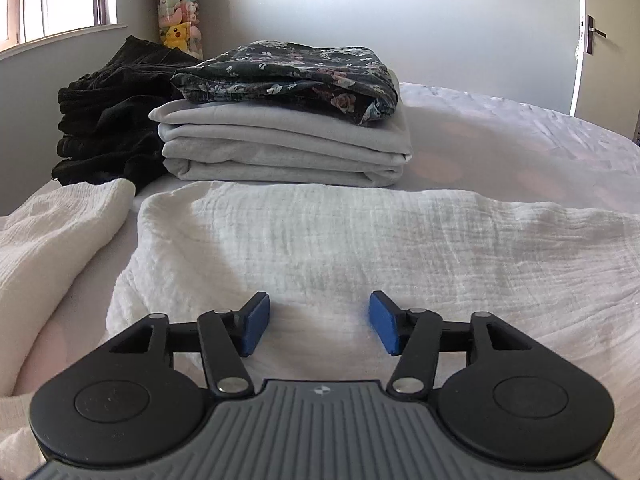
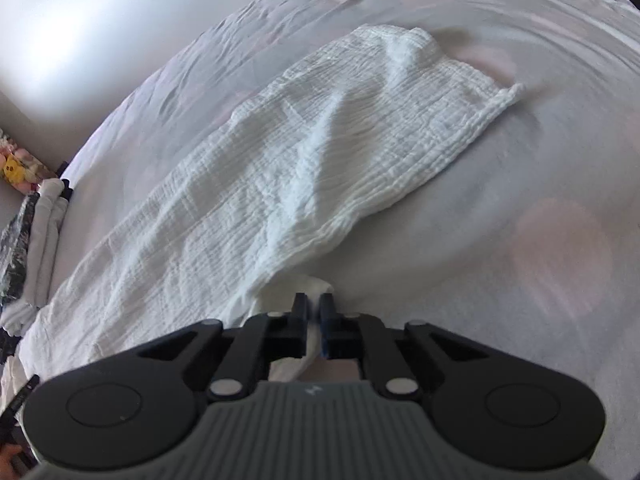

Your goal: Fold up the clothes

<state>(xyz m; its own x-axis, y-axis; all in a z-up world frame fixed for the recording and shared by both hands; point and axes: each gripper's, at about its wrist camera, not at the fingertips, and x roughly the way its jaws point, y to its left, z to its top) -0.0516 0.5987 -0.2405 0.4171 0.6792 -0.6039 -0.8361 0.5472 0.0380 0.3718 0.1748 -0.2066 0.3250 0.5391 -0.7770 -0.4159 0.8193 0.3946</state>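
Note:
A white crinkled garment [image 1: 360, 248] lies spread on the bed, and it also shows in the right wrist view [image 2: 304, 152] stretching away from me. My left gripper [image 1: 319, 322] is open, its blue pads [image 1: 256, 330] low over the near part of the garment, holding nothing. My right gripper [image 2: 315, 314] is shut on the near edge of the white garment, with a fold of cloth pinched between the fingers and lifted slightly off the bed.
A stack of folded clothes stands beyond the garment: grey fabric [image 1: 288, 148] with a dark floral piece [image 1: 292, 72] on top, and black clothes [image 1: 108, 120] to its left. The bed sheet [image 2: 520, 200] is pale. A wall and toy holder [image 1: 178, 8] lie behind.

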